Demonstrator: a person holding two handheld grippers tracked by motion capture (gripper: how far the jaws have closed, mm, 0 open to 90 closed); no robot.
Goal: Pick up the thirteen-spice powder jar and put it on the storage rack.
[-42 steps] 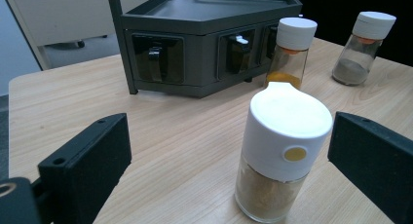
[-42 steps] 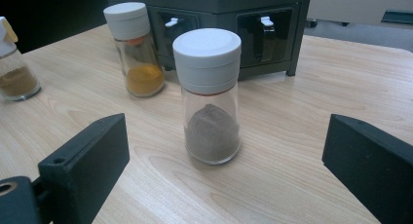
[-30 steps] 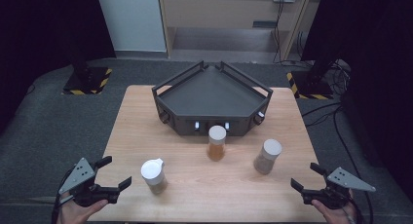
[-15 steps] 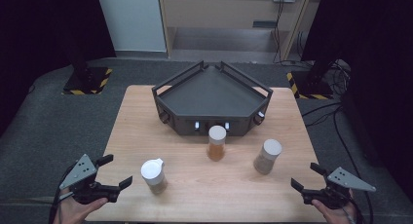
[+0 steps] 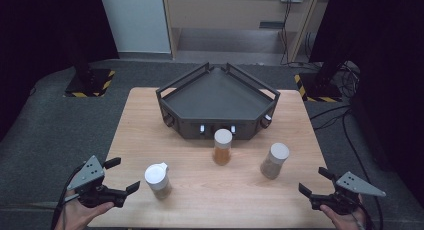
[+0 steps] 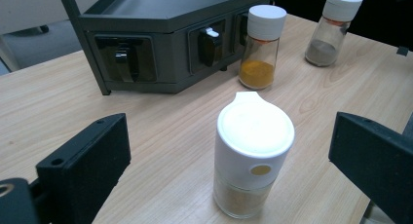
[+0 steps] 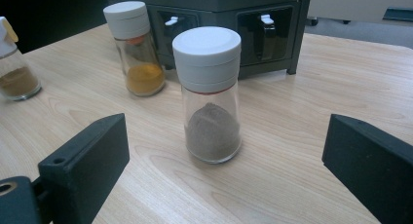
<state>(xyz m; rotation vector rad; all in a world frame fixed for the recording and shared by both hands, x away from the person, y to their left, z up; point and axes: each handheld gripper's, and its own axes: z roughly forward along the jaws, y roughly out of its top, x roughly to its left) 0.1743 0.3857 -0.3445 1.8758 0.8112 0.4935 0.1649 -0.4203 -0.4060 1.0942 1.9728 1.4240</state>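
Observation:
Three spice jars stand upright on the wooden table [image 5: 140, 125]. A flip-top white-capped jar [image 5: 158, 180] [image 6: 253, 153] of tan powder is at front left; my left gripper [image 5: 124, 176] [image 6: 229, 165] is open just left of it, jaws on either side in the left gripper view. A jar of grey-brown powder [image 5: 274, 160] [image 7: 210, 95] [image 6: 333, 28] stands front right, with my right gripper [image 5: 314, 182] [image 7: 224, 160] open a short way to its right. An orange-powder jar [image 5: 222, 146] [image 6: 260, 46] [image 7: 135, 48] sits mid-table before the rack.
A dark grey angular rack [image 5: 217, 102] [image 6: 160, 34] [image 7: 229, 14] with a flat top tray and front slots sits at the table's back centre. Grey carpet surrounds the table; stands with yellow-black bases [image 5: 90, 82] and cables [image 5: 340, 115] lie on the floor behind.
My left gripper has edged slightly right and forward toward the flip-top jar. The right gripper and the jars have stayed put.

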